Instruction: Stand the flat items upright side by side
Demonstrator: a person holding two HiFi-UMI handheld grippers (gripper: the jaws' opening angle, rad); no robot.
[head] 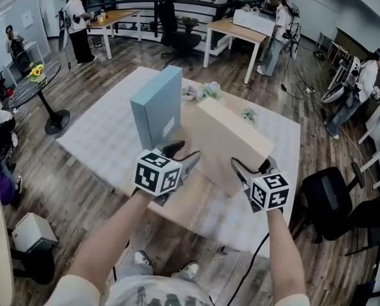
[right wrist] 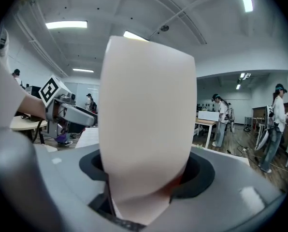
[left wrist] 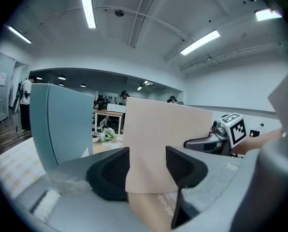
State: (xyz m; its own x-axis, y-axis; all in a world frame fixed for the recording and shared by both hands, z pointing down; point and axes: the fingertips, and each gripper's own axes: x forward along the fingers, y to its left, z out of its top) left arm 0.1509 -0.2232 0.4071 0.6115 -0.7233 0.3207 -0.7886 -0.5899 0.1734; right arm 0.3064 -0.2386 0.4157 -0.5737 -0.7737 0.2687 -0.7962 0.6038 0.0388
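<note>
Beside an upright blue box (head: 157, 107), left claw (head: 182, 153) and right claw (head: 252, 166) clench a tilted beige box (head: 231, 136).

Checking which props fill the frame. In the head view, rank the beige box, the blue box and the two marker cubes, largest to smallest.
1. Beige box.
2. Blue box, somewhat smaller.
3. Left marker cube and right marker cube: nearly alike, and both close to the camera, so unranked.
</note>
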